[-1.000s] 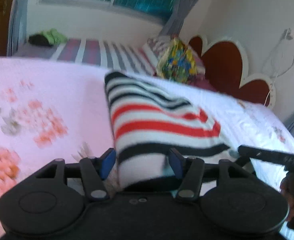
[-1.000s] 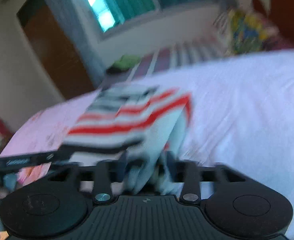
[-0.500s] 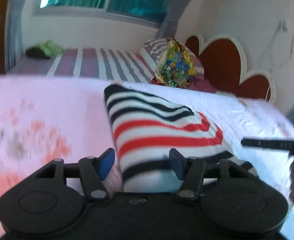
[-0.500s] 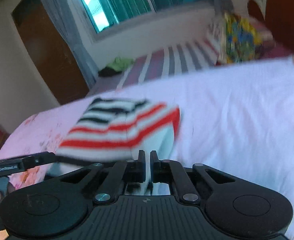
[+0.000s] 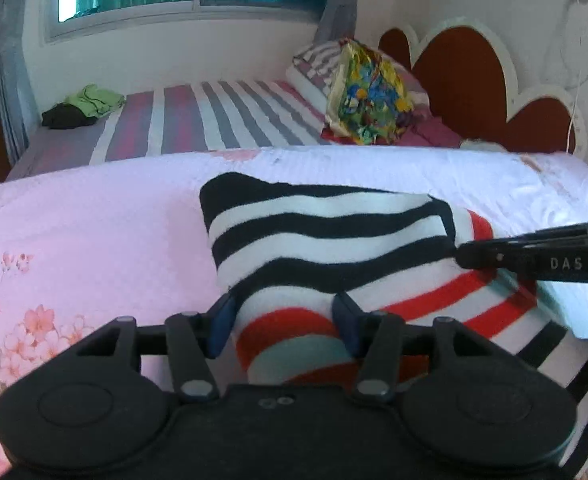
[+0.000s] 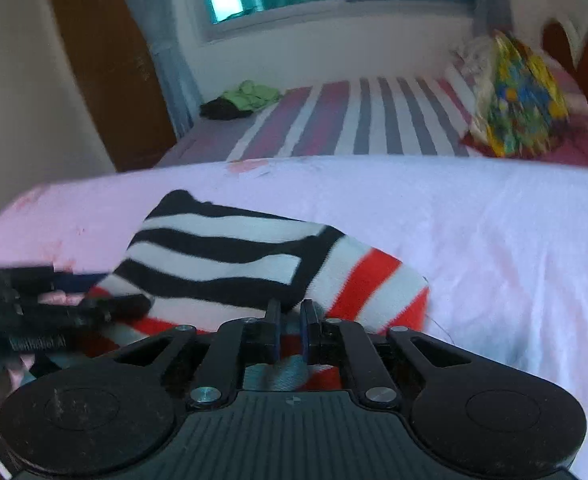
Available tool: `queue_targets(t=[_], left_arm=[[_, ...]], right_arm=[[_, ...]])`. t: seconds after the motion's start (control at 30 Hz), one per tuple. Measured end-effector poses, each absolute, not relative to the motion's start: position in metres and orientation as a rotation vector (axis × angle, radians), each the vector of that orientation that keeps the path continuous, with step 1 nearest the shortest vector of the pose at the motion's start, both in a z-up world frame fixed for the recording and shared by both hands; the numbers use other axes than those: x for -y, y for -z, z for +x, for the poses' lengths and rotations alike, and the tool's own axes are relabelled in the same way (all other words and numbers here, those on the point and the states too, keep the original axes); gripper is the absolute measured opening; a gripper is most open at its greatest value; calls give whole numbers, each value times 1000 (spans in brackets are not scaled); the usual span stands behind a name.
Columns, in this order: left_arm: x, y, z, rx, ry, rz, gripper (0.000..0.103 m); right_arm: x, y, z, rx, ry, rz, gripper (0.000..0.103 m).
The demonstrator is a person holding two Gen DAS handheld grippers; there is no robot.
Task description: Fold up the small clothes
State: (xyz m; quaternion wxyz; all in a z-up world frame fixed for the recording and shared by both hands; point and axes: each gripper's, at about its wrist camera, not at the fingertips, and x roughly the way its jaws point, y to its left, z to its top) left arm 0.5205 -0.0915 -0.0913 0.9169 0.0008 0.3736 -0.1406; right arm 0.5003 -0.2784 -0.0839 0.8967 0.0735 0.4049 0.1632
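A small striped garment (image 5: 334, 248), black, white and red, lies folded on the pink floral bedsheet (image 5: 93, 216). My left gripper (image 5: 283, 320) is open, its blue-padded fingers either side of the garment's near left edge. My right gripper (image 6: 290, 320) has its fingers close together with a narrow gap, at the garment's (image 6: 229, 256) near edge; teal fabric shows between and under them. The right gripper's fingers (image 5: 534, 256) reach in from the right in the left wrist view. The left gripper (image 6: 53, 304) shows at the left in the right wrist view.
A second bed with a striped sheet (image 5: 197, 120) stands behind, with green and black clothes (image 5: 81, 106) on its far corner and a colourful bag (image 5: 368, 100) by the pillows. A red heart-shaped headboard (image 5: 474, 68) is at the right. A wooden door (image 6: 105, 60) is at the left.
The top of the garment has been folded over toward me, so the black-and-white part now lies on the red stripes. Both grippers have moved forward and lower. The right fingers closed, then parted slightly.
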Motion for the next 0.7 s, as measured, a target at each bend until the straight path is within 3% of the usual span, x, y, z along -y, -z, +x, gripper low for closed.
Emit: queue_targets(t=[0.07,0.17,0.33,0.4,0.57,0.7], left_arm=[[87,79,507,-755,296,-17,45],[89,65,474,-700,338,28,44],[89,73,445,-708,328,32,47],[84,76,435,-687,327,37,51],[71,57,399,-668,329,-46,49],[95,79,378,-743,322,78,52]], right_arm=[[284,70,487,-819,-329,168,6],[287,46,449,-771,-428,189,6],[277,70,407,-842,-497,57,6],[286,77,394,-790,-480,49,0],[303,46,356,-714,-466,108,0],[294,64,339,-783,-485,55,0]])
